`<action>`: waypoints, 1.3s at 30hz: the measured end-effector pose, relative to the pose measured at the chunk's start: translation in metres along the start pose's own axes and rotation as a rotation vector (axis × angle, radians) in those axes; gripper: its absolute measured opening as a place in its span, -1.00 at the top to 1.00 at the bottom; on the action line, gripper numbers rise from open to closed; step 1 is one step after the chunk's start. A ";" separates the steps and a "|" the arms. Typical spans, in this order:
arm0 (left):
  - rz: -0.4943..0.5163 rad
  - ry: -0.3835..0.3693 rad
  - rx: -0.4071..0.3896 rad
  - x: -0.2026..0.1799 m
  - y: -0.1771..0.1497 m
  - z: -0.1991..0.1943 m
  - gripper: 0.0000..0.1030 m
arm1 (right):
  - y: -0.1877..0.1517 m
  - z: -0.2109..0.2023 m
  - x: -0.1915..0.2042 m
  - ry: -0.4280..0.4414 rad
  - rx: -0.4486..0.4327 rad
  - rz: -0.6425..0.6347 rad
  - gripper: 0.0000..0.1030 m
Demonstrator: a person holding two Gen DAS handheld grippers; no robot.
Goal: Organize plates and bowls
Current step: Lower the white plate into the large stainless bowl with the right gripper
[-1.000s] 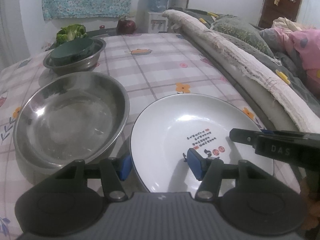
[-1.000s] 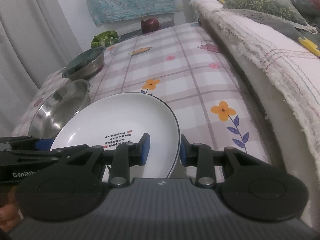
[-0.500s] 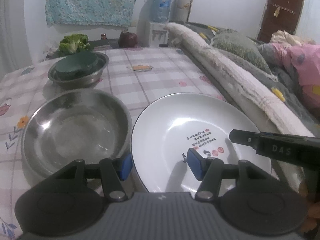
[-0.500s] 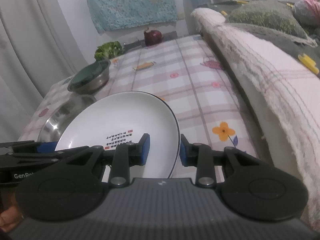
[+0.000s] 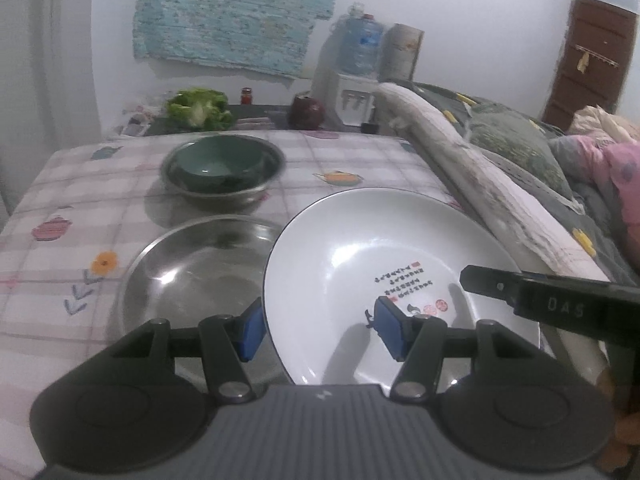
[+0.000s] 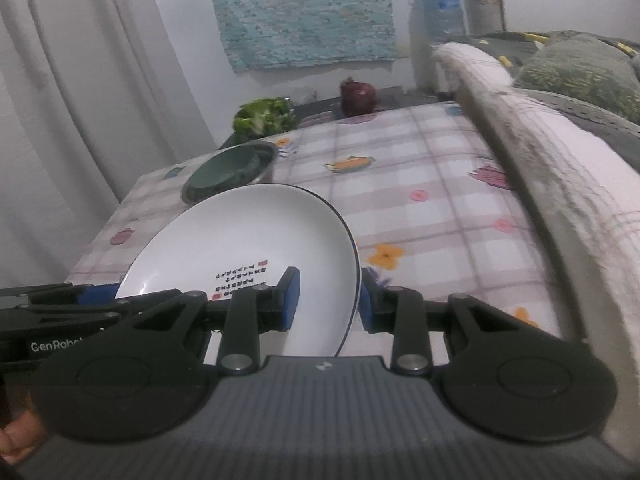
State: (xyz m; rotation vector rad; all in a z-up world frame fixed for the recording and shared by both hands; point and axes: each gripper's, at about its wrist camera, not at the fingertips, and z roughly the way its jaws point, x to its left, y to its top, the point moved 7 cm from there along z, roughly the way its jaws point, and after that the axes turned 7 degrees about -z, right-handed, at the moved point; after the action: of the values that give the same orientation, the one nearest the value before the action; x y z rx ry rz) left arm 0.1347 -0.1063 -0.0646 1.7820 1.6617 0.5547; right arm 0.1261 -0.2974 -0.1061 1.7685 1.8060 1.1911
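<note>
Plate [image 5: 372,256] sits in both your grippers, left [image 5: 320,330] and right [image 6: 326,300] each clamped on a near rim, above the table's [image 5: 360,152] near edge. Green bowl [image 5: 218,166] already nested, far-left. Steel bowl [image 5: 192,280] and plate remain, I judge.

White plate [image 5: 384,264] apparently lifted higher.

Dim, bluish indoor light; soft blur, perhaps motion; fisheye edges bend, corners dark.
</note>
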 end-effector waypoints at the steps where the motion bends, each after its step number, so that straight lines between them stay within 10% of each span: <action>1: -0.004 0.006 -0.002 0.004 0.002 -0.001 -0.13 | 0.002 0.003 0.005 0.008 0.001 -0.003 0.42; 39: -0.091 0.067 0.042 0.090 -0.007 0.004 -0.13 | -0.010 0.063 0.081 0.064 0.108 -0.020 0.41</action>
State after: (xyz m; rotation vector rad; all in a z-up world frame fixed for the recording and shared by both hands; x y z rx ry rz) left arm 0.1427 -0.0177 -0.0821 1.7246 1.8034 0.5477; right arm 0.1529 -0.1999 -0.1257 1.7846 1.9546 1.1749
